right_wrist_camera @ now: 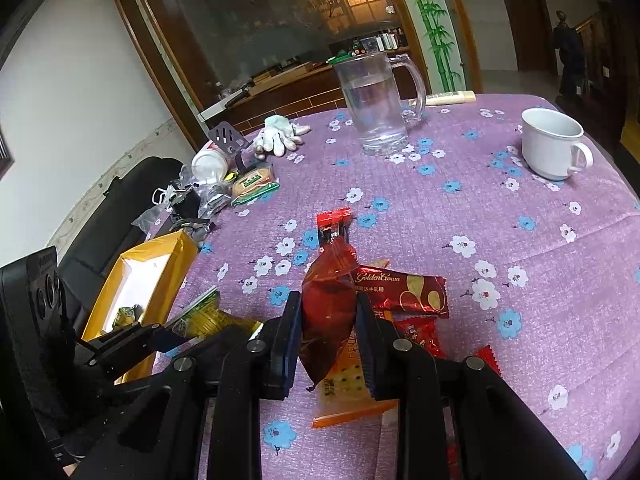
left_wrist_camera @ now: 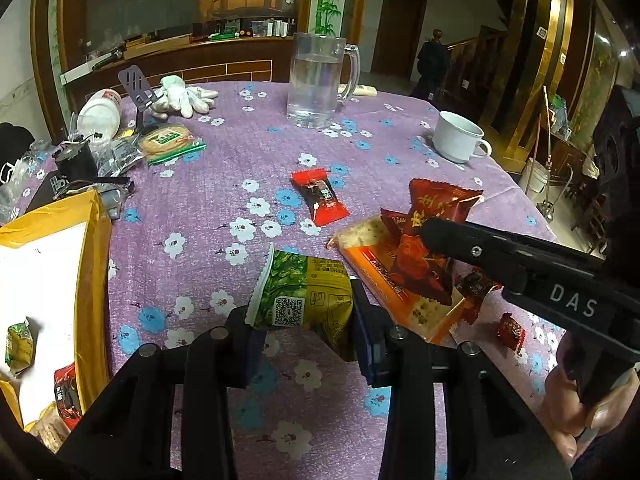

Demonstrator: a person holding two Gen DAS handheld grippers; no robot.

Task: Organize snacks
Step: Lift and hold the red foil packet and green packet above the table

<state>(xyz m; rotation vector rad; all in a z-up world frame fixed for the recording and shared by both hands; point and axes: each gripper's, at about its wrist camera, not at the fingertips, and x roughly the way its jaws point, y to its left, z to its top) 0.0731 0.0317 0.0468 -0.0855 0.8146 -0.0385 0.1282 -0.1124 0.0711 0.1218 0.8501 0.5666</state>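
Left wrist view: the left tool (left_wrist_camera: 302,320) pinches a green snack packet (left_wrist_camera: 308,292) above the table (left_wrist_camera: 224,184), beside the yellow box (left_wrist_camera: 94,280). The right tool (right_wrist_camera: 328,328) pinches a dark red packet (right_wrist_camera: 326,304) over the cracker pack (right_wrist_camera: 344,392).

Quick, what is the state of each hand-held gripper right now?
Left hand-held gripper: closed on the green snack packet.
Right hand-held gripper: closed on the dark red snack packet.

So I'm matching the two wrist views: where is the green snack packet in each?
Left wrist: green snack packet at bottom centre, held in the left claw.
Right wrist: lower left, beside the yellow box.
Shared landmark: glass mug.
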